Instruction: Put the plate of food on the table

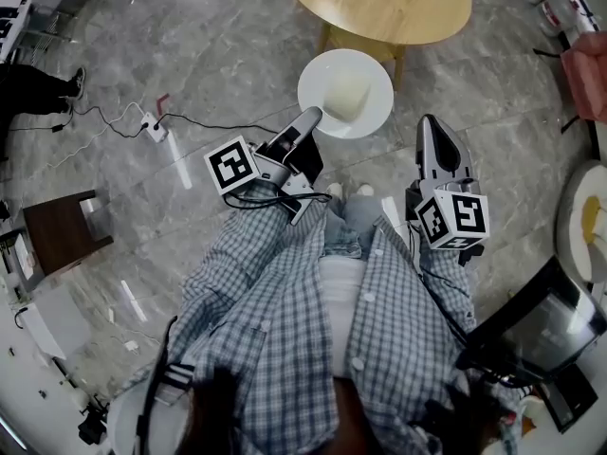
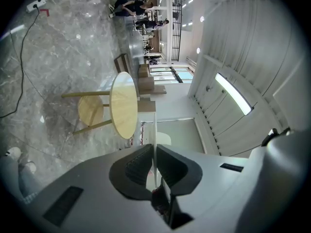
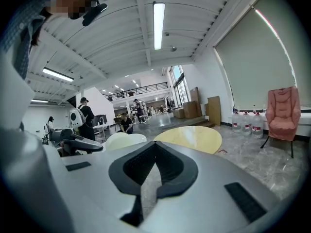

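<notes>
A white plate [image 1: 365,112] with a pale block of food [image 1: 346,93] hangs over the floor, just short of the round wooden table [image 1: 379,3]. My left gripper [image 1: 316,118] is shut on the plate's near rim. In the left gripper view the plate [image 2: 155,125] shows edge-on as a thin white line pinched between the pads, with the table [image 2: 121,106] beyond. My right gripper [image 1: 429,123] hangs to the right of the plate, apart from it. In the right gripper view its jaws [image 3: 155,147] meet with nothing between them; the plate [image 3: 124,141] and table [image 3: 189,139] lie ahead.
A power strip [image 1: 152,129] with cables lies on the marble floor at the left. A dark low stool [image 1: 62,230] stands nearer left. A pink chair [image 1: 588,74] and another white dish [image 1: 588,221] are at the right. Water bottles [image 3: 245,123] and people stand far off.
</notes>
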Available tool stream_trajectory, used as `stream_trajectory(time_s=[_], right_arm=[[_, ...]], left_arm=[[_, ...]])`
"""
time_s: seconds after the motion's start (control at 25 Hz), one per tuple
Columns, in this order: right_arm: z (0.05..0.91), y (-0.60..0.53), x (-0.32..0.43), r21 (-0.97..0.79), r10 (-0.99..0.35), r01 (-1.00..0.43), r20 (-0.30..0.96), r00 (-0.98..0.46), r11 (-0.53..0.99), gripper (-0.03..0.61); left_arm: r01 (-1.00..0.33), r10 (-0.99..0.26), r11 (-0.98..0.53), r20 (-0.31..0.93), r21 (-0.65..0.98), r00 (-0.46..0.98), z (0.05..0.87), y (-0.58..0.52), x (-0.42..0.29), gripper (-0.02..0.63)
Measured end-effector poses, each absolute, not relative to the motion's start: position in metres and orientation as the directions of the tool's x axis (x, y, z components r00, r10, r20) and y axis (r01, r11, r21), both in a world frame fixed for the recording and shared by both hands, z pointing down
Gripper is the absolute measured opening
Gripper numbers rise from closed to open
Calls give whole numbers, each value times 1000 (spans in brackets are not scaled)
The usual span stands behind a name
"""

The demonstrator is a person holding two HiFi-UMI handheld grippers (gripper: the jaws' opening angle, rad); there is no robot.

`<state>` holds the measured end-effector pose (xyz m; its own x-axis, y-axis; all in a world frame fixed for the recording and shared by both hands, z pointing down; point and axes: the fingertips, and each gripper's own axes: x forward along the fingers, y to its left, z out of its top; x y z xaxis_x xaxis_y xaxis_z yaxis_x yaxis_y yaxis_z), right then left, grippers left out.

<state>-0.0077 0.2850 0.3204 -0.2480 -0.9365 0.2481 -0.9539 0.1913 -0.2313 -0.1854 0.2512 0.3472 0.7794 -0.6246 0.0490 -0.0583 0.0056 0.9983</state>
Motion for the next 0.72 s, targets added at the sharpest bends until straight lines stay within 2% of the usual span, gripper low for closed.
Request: stream_trajectory(time_s=[0.72], right_arm=[[323, 293, -8, -207, -945, -964, 247, -215, 165, 6]], left_arm=[[-44, -610, -19, 24, 999, 792, 347, 247, -186, 21]])
